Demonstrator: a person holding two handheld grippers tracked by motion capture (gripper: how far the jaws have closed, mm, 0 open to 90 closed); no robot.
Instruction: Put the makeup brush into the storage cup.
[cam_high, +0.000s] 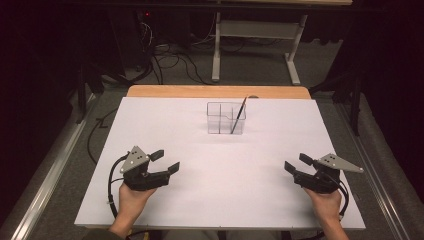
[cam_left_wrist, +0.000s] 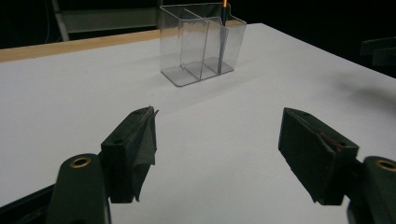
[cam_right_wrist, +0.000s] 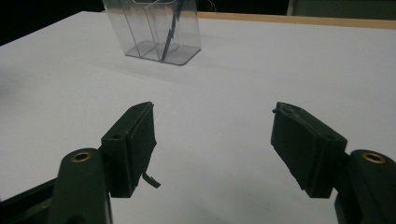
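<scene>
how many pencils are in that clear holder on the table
1. A single pencil leans in the right-hand compartment of the clear holder, its top poking above the rim. The other compartments look empty through the clear walls.

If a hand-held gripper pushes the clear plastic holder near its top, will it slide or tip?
The clear holder looks thin-walled and nearly empty, so probably light. Standing tall on the smooth white table, it may tip rather than slide. The pencil leaning in one compartment would likely shift or fall out.
</scene>
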